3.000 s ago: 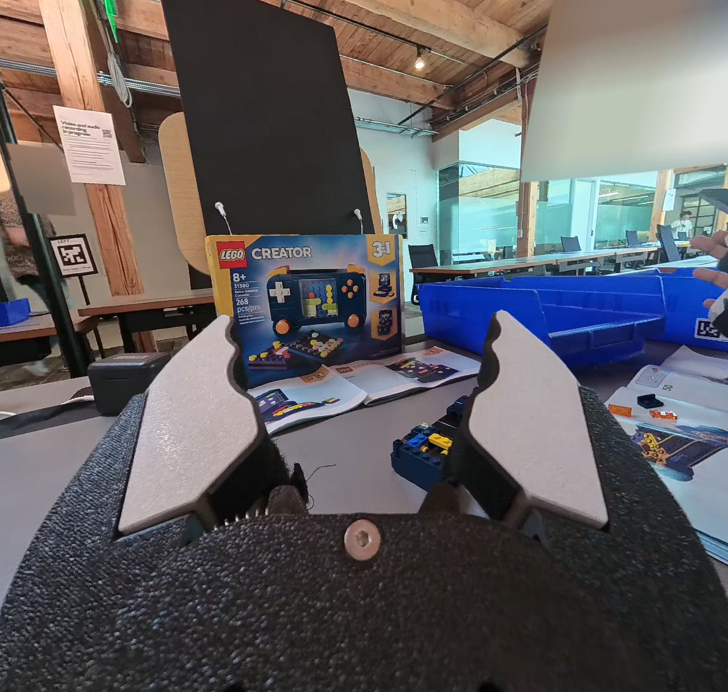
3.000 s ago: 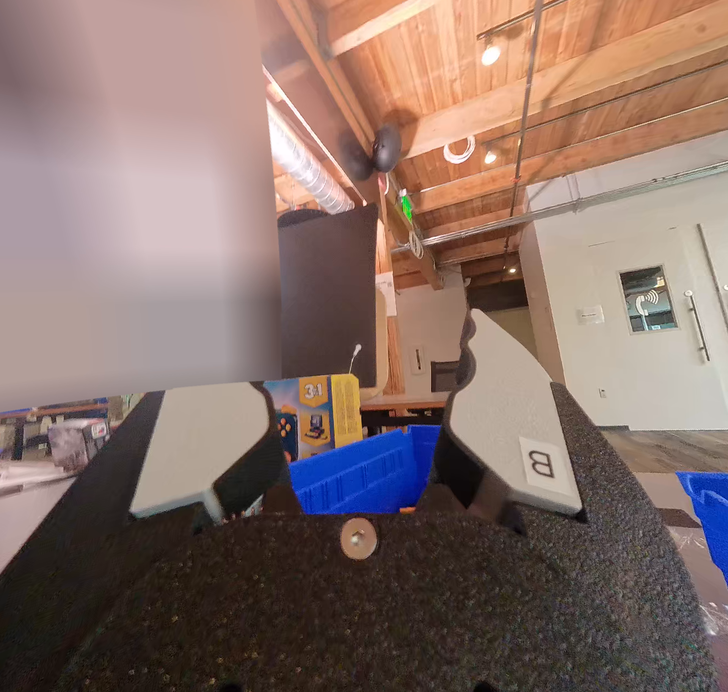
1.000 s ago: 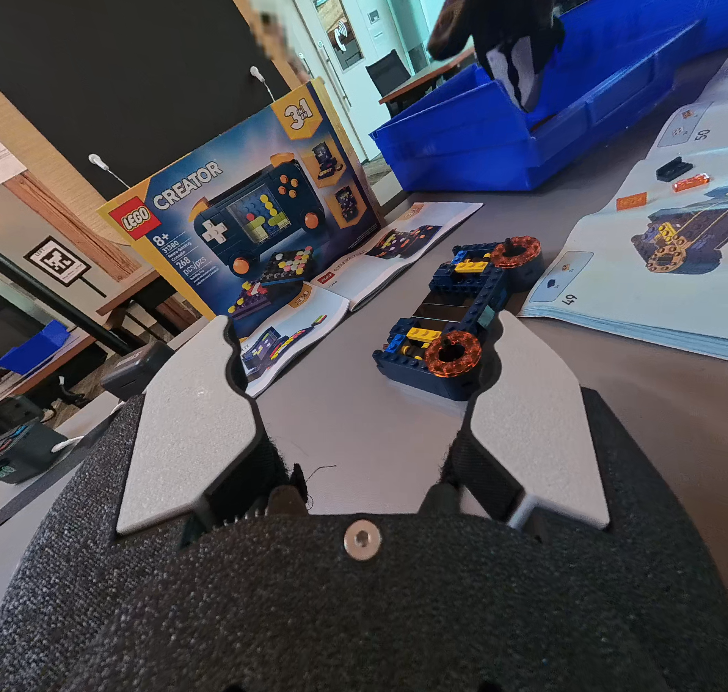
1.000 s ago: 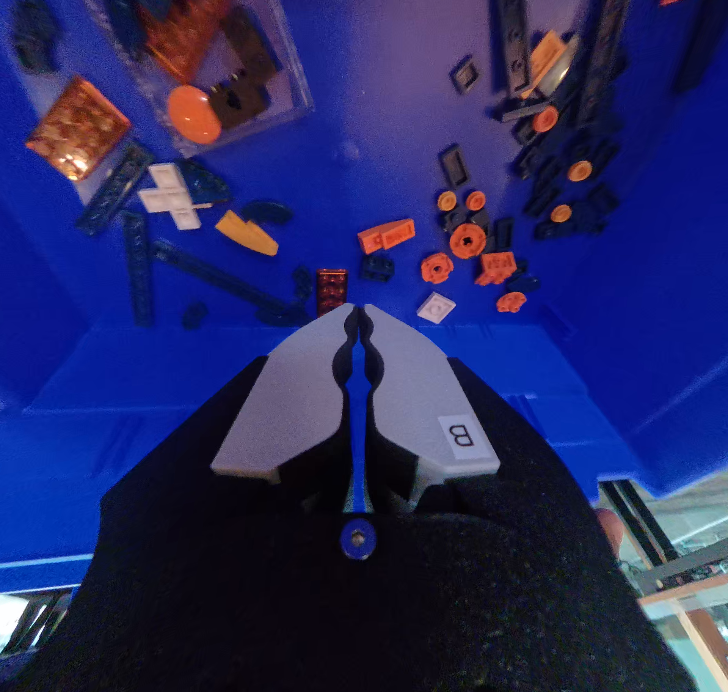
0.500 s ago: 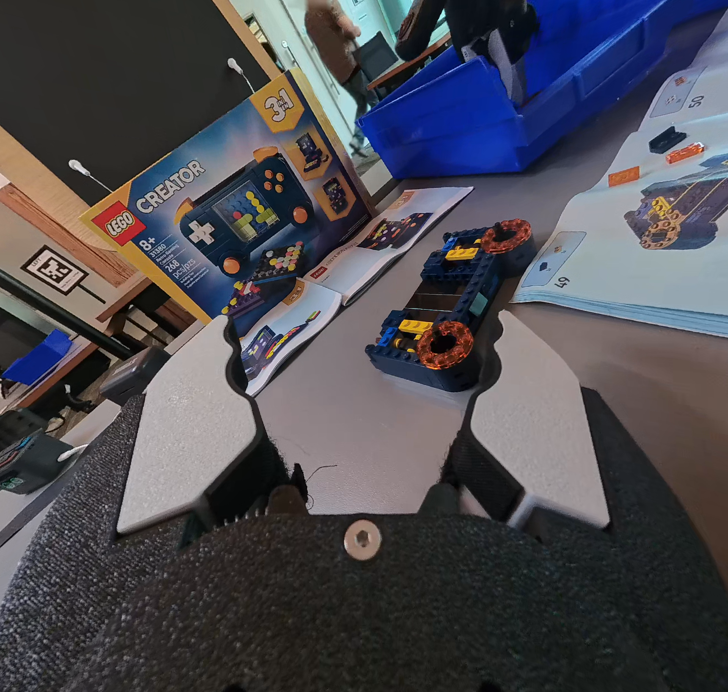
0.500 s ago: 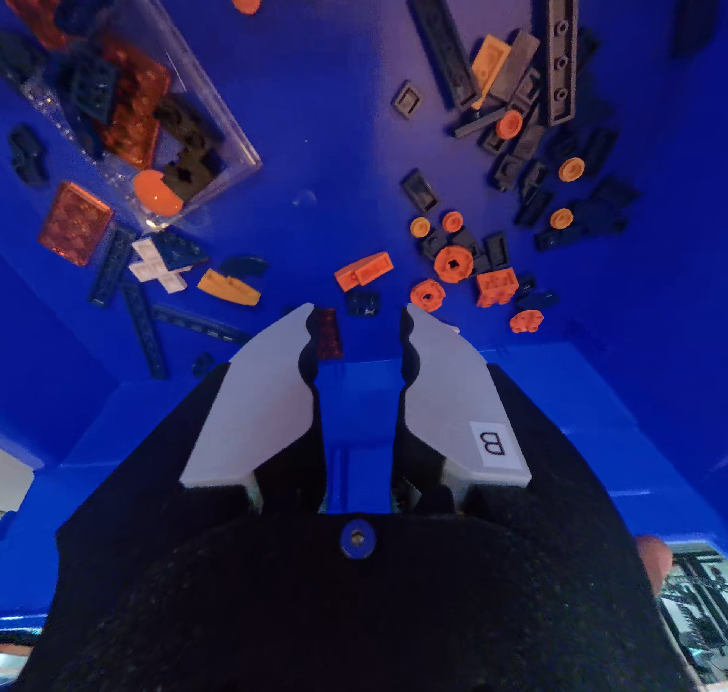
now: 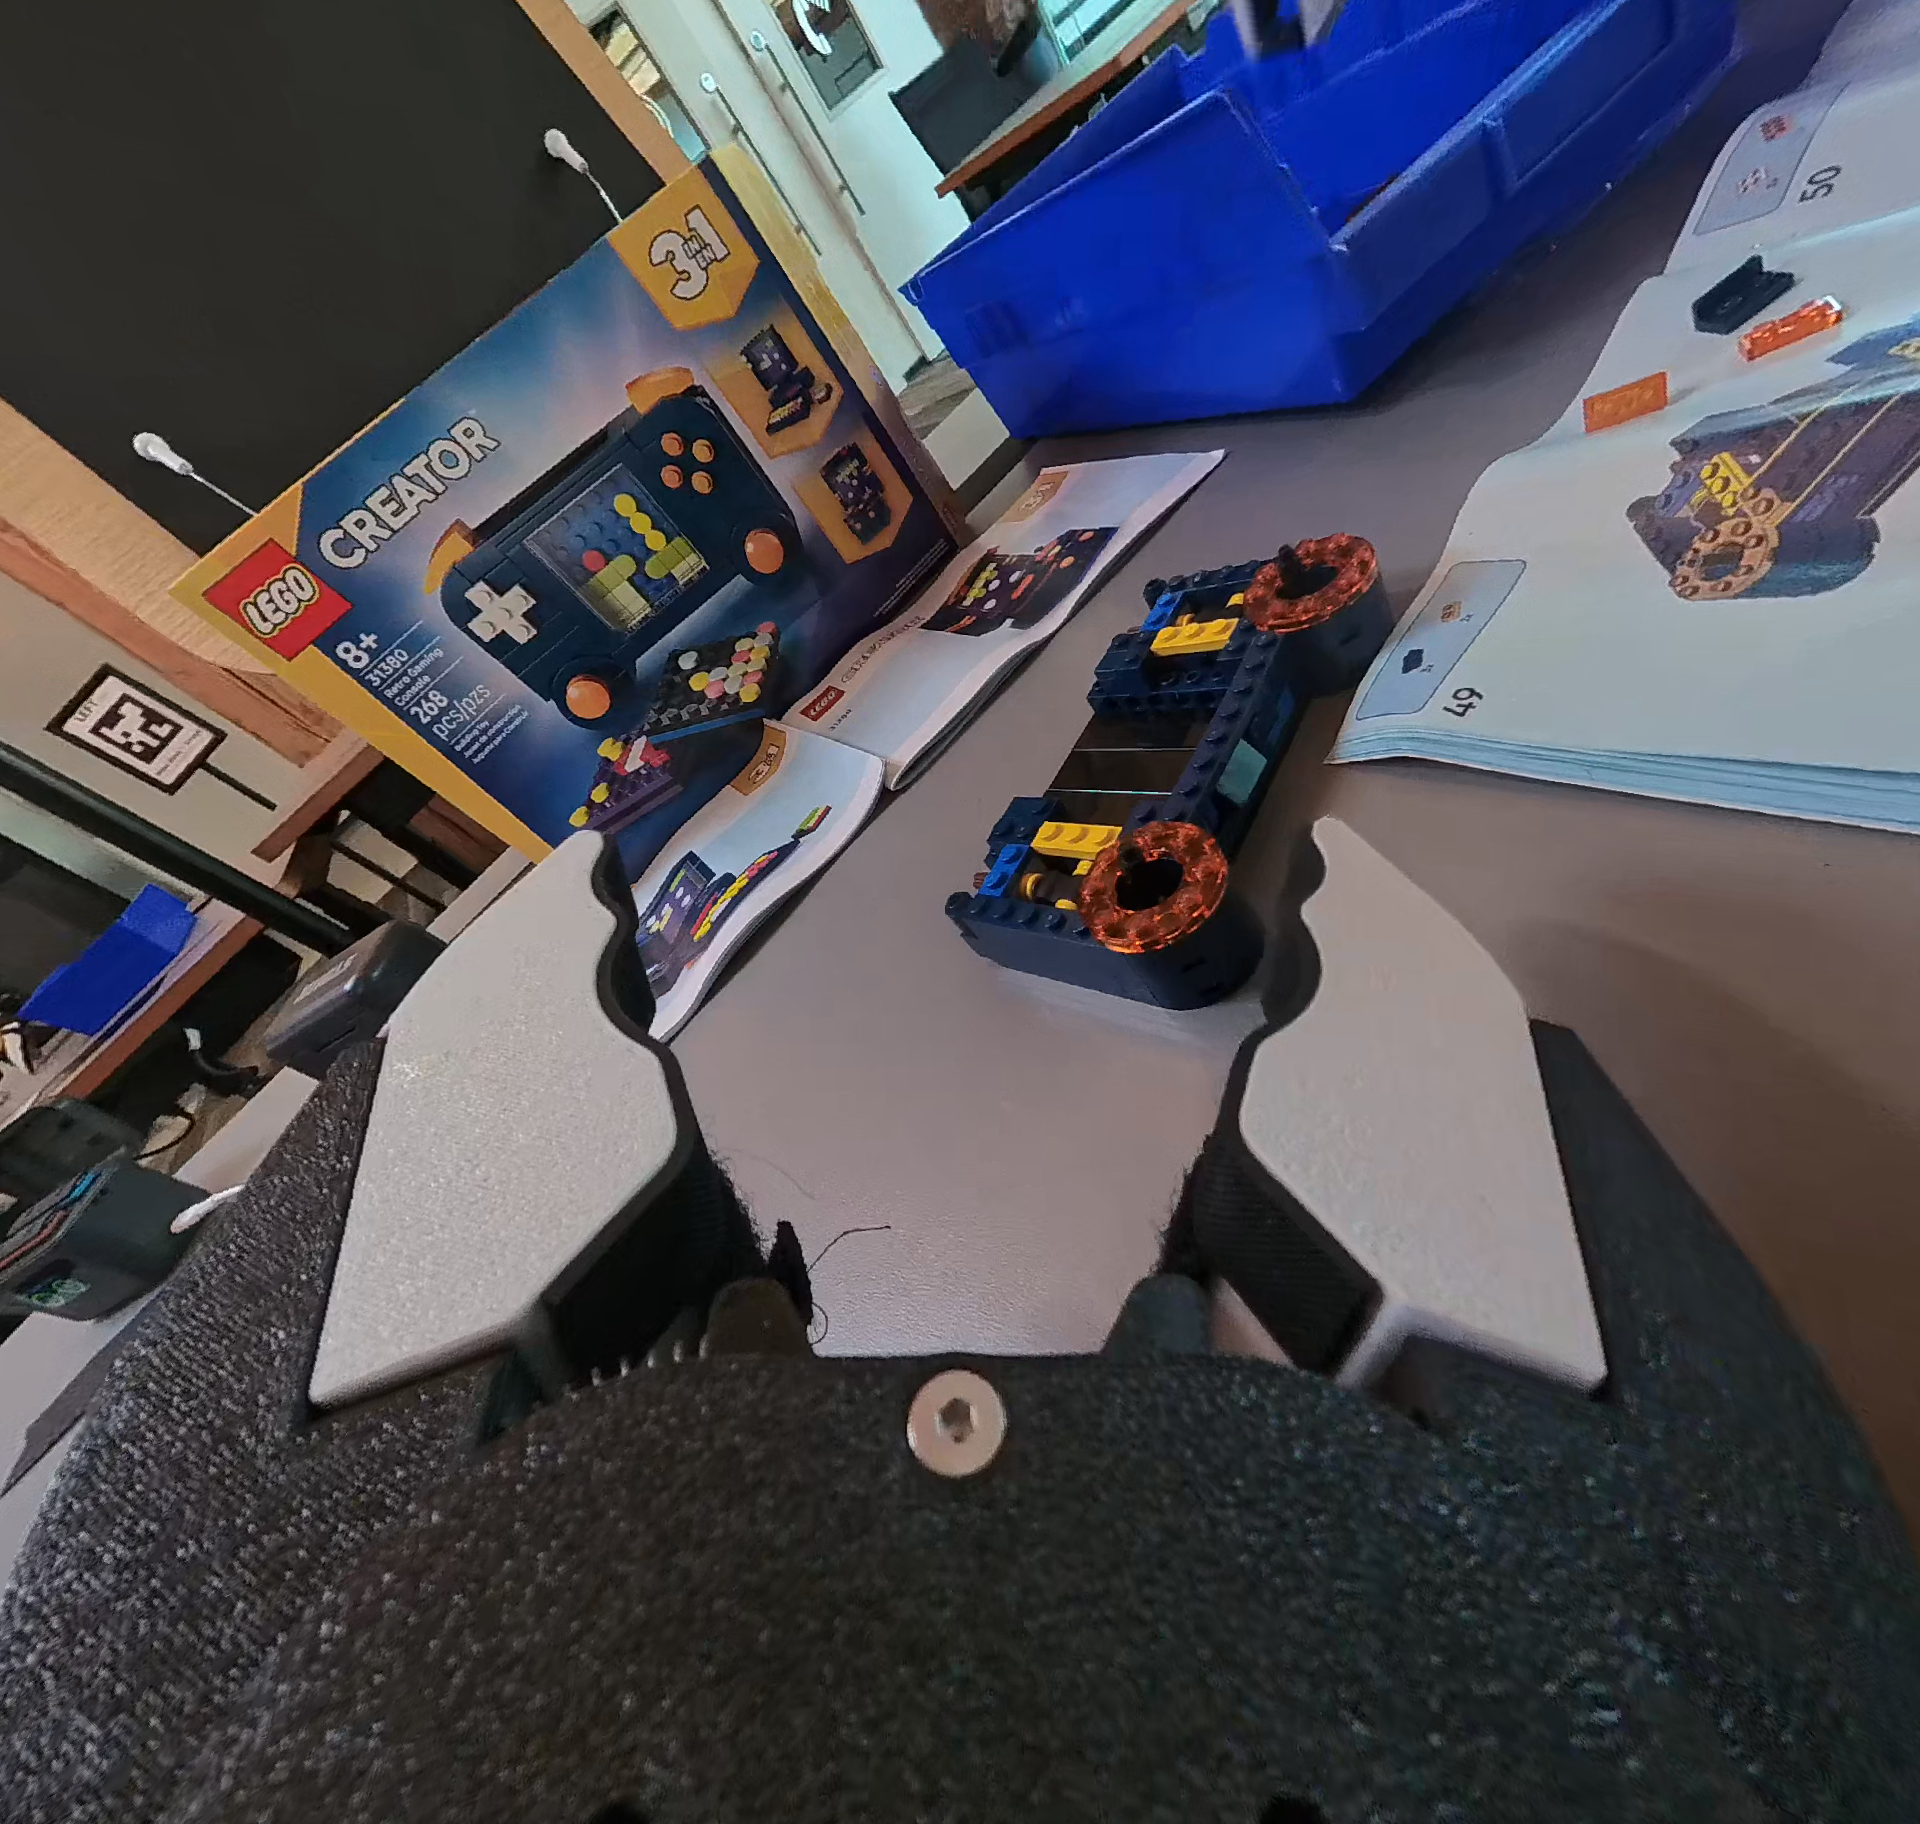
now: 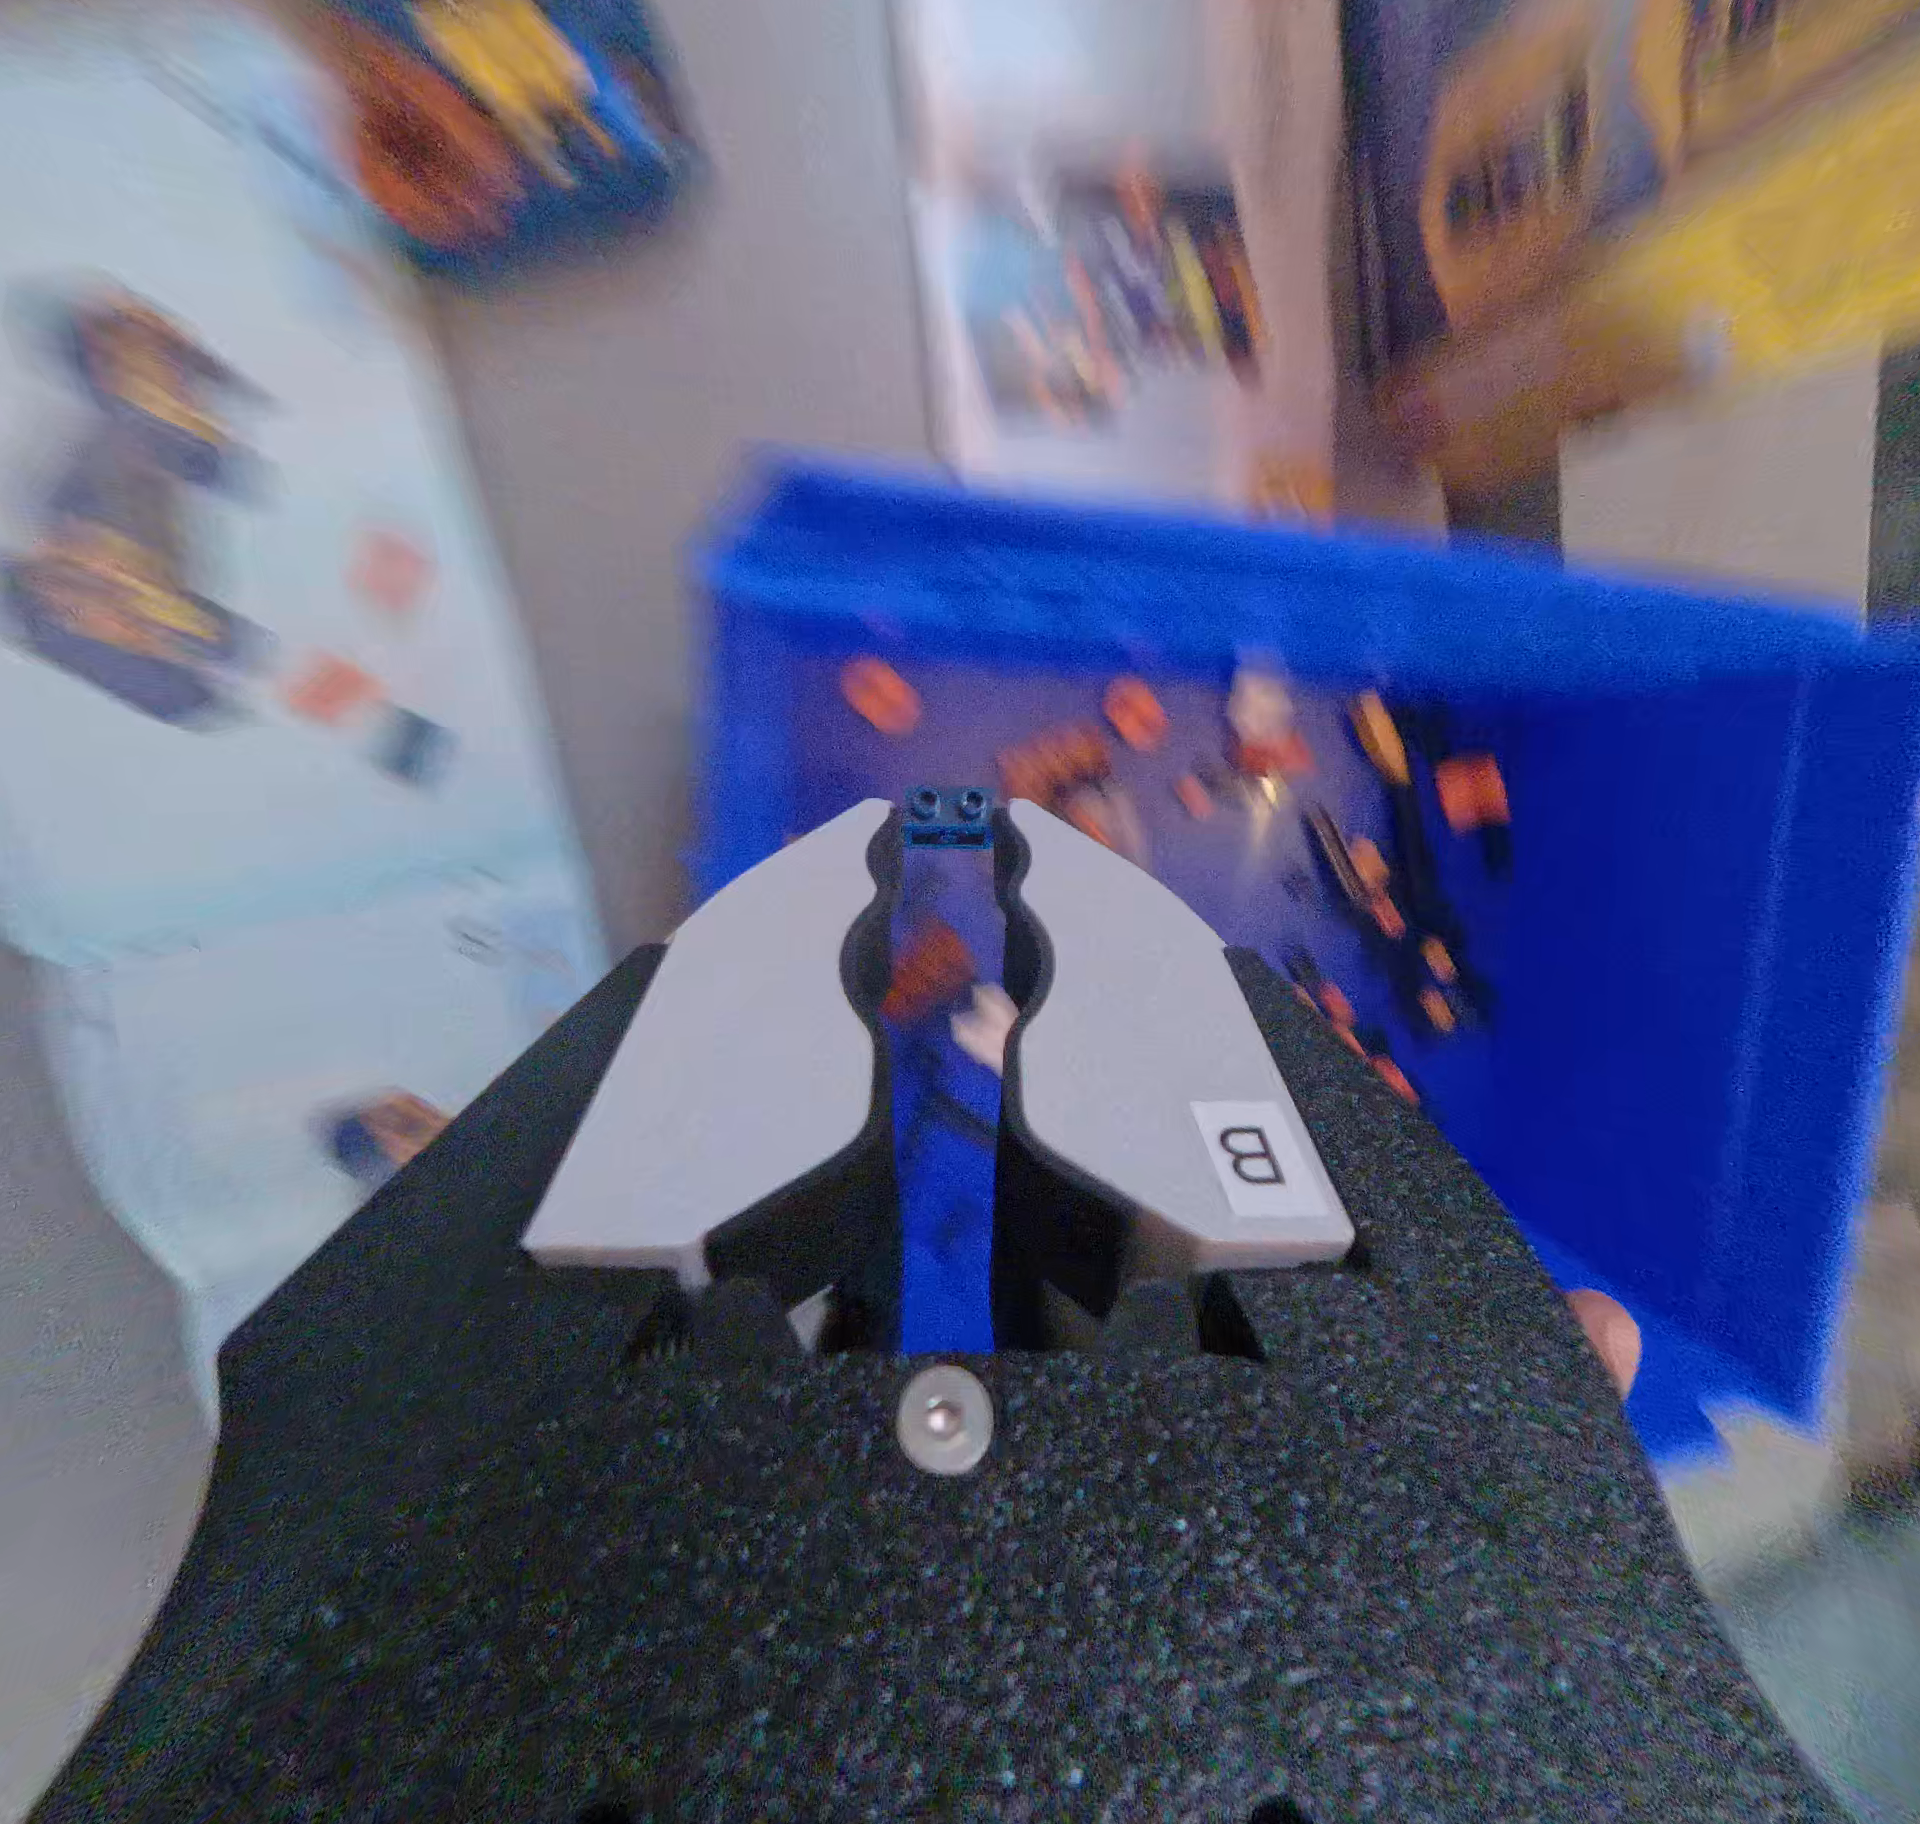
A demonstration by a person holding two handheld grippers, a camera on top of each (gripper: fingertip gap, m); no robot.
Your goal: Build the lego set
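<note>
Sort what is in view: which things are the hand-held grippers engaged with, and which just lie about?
Engaged:
- right hand-held gripper, shut on a small dark blue brick
- left hand-held gripper, open, nearest the part-built dark blue model
- blue bin of loose pieces

Lying about:
- toy box
- open booklet
- small booklets

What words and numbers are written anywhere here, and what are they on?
I won't copy the writing out, but this is where it stands.
Blue and yellow toy box: brand mark, words and numbers, readable.
Small booklets in front of it: print too small.
Big open instruction book: page numbers, readable.
Black-and-white marker sign, far left: too small.
White sticker on the right gripper: one letter.
Everything else in the right wrist view: blurred.
</note>
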